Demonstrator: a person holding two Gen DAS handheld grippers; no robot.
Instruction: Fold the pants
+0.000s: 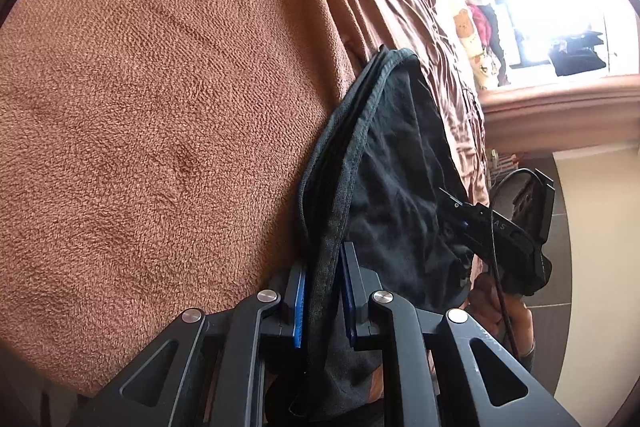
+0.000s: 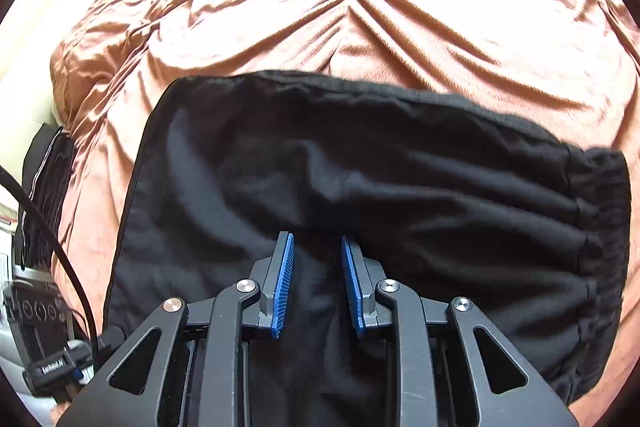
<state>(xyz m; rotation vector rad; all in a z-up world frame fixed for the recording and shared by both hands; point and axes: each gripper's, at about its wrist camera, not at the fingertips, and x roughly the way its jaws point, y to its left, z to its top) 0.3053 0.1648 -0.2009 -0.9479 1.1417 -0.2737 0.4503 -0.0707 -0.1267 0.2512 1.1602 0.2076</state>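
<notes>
The left gripper (image 1: 322, 297) is pinching a bunched edge of the black pants (image 1: 384, 163) between nearly closed jaws, next to the brown fleece blanket (image 1: 160, 127). The right gripper (image 2: 318, 283) is hanging over the pants (image 2: 360, 179) with its jaws slightly parted, gripping nothing. Beyond them, the pants are lying flat across the bed's crumpled bronze cover (image 2: 320, 7), waistband at the right.

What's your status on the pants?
Left gripper clamped on black fabric pants. Right gripper over them, pads clear. Pants on brown satin bedspread. Nothing in the way.
</notes>
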